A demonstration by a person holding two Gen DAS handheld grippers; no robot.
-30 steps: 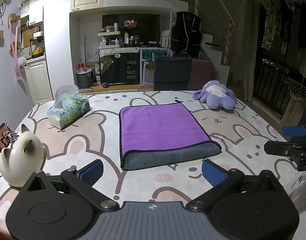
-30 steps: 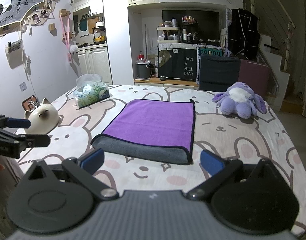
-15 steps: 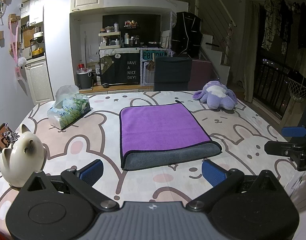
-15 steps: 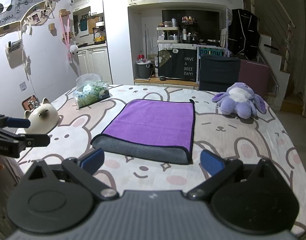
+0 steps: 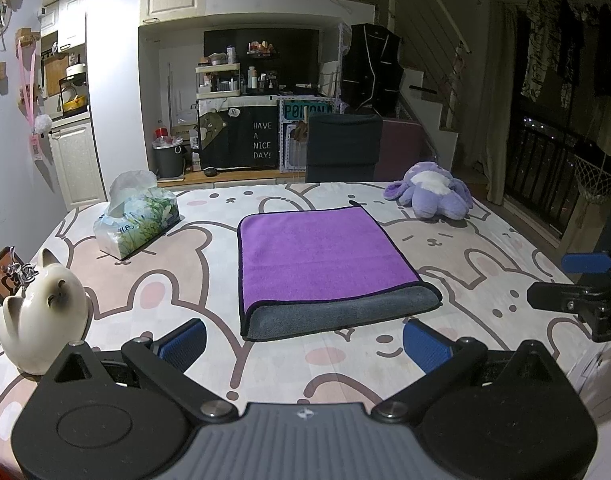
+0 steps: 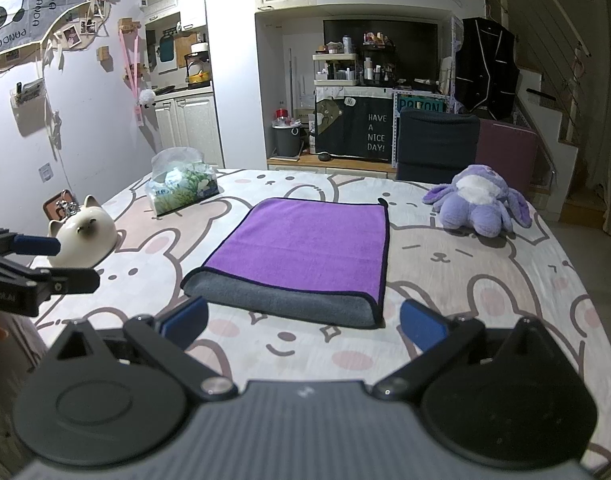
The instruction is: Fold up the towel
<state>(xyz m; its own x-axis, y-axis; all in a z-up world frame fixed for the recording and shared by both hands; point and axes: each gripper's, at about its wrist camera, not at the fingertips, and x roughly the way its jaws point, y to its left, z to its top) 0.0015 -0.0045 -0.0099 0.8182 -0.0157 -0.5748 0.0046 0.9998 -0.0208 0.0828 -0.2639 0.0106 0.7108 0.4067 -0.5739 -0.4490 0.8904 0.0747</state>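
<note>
A purple towel (image 5: 317, 252) with a grey underside lies folded flat on the table, its rounded grey fold toward me; it also shows in the right wrist view (image 6: 305, 246). My left gripper (image 5: 303, 344) is open and empty, held back from the towel's near edge. My right gripper (image 6: 303, 322) is open and empty, also just short of the near edge. The right gripper shows at the right edge of the left wrist view (image 5: 577, 280), and the left gripper at the left edge of the right wrist view (image 6: 33, 264).
The table wears a bunny-print cloth (image 5: 177, 280). A tissue pack (image 5: 137, 220) and a ceramic cat (image 5: 41, 312) sit to the left. A purple plush toy (image 5: 433, 196) sits at the far right. A dark chair (image 5: 343, 146) stands behind the table.
</note>
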